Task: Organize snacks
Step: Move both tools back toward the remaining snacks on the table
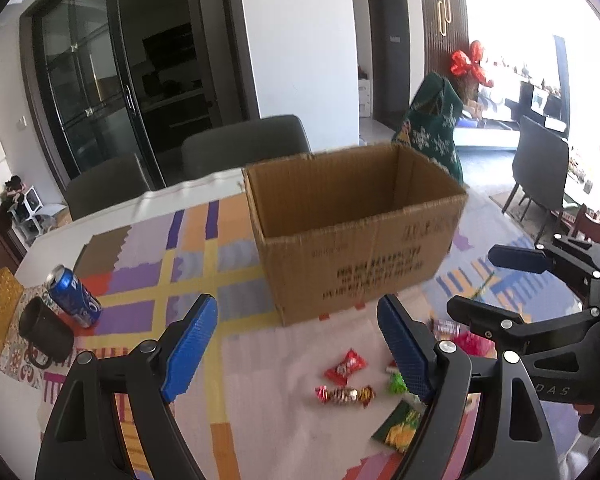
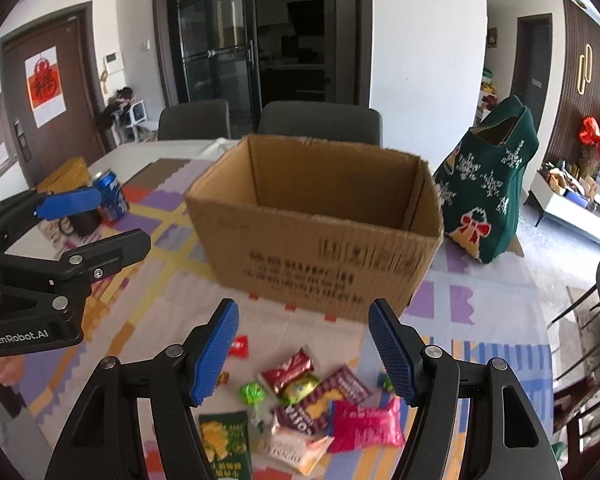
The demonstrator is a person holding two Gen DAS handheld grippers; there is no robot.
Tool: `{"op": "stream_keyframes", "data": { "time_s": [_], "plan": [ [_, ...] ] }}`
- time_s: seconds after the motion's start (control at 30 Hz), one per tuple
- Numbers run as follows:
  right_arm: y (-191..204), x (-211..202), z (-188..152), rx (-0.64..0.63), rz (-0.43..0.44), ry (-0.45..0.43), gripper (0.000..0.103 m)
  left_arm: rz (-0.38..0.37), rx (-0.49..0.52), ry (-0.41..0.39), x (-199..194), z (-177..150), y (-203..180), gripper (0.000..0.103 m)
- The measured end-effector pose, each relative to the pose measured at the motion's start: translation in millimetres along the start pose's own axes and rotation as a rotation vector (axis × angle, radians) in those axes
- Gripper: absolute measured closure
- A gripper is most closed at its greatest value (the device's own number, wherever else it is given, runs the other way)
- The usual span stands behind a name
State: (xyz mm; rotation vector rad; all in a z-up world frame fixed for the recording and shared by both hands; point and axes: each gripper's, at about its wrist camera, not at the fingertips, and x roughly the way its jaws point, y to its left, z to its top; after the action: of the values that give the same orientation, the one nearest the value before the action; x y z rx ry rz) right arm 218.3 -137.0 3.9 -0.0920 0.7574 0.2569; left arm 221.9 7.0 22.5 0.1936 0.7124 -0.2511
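Both my left gripper [image 1: 298,350] and right gripper [image 2: 304,350] hover with fingers spread, empty; the cardboard box [image 2: 320,216] stands upright, mouth up, long axis running left-right.

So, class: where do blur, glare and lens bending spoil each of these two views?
Left wrist view: window glare whites out the upper right, and the cardboard box has smeared print. Right wrist view: the box's print is blurred too, and door frames bow near the dark round edges.
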Motion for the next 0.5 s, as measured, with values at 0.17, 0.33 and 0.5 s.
{"op": "stream_keyframes", "data": {
  "time_s": [0.17, 0.33, 0.5],
  "plan": [
    [9, 5, -17, -0.012, 0.016, 0.044, 0.035, -0.026, 0.016, 0.037, 7, -19, -1, 0.021],
    [18, 15, -33, -0.031, 0.031, 0.095, 0.035, -0.051, 0.034, 0.090, 19, -43, -3, 0.021],
    [24, 28, -49, -0.040, 0.051, 0.152, 0.040, -0.079, 0.046, 0.147, 37, -63, -4, 0.021]
  ]
}}
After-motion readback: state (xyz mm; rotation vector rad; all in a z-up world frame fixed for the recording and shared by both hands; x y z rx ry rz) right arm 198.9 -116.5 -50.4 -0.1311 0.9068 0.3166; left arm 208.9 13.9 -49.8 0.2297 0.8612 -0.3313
